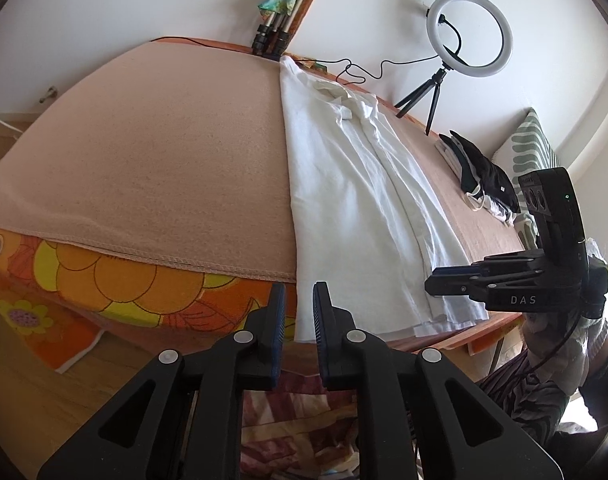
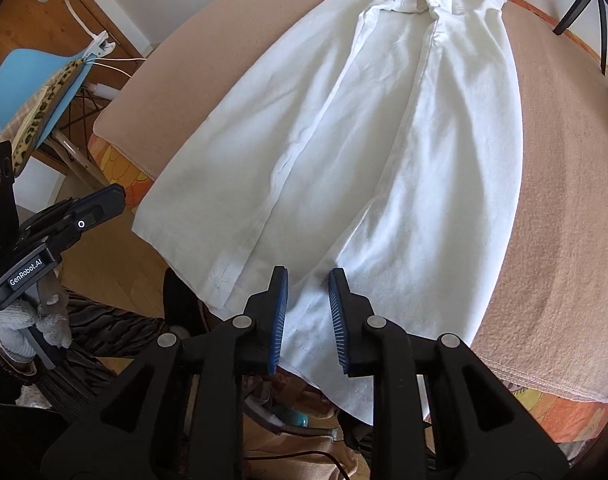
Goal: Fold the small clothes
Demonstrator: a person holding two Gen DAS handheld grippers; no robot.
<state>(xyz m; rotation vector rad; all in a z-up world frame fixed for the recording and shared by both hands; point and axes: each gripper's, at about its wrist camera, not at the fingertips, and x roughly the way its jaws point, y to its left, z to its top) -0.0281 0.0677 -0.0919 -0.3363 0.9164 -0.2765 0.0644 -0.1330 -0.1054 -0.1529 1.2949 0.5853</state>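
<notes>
- Left gripper [image 1: 300,300]: held low at the near edge of the surface [image 1: 144,140], pointing along its length. Fingers [image 1: 278,312] stand a narrow gap apart, nothing between them.
- Right gripper [image 2: 307,292]: over the near hem of the white shirt [image 2: 343,140], pointing up its length toward the collar. Fingers [image 2: 280,312] set a moderate gap apart, no cloth pinched; whether the tips touch the fabric cannot be told.
- In the right wrist view the left gripper sits off the surface's left corner, held by a gloved hand [image 2: 20,328].
- White shirt lies lengthwise on the peach blanket [image 1: 124,160], sides folded in to a long strip, collar at the far end, hem hanging just over the near edge.
- Blanket left of the shirt is bare; a narrower bare band runs along its right.
- Far right: dark clothes pile [image 1: 483,176], well apart from the shirt. Ring light [image 1: 469,34] on a tripod at the far edge.
- Floral cloth [image 1: 84,276] shows below the blanket's near hem.
</notes>
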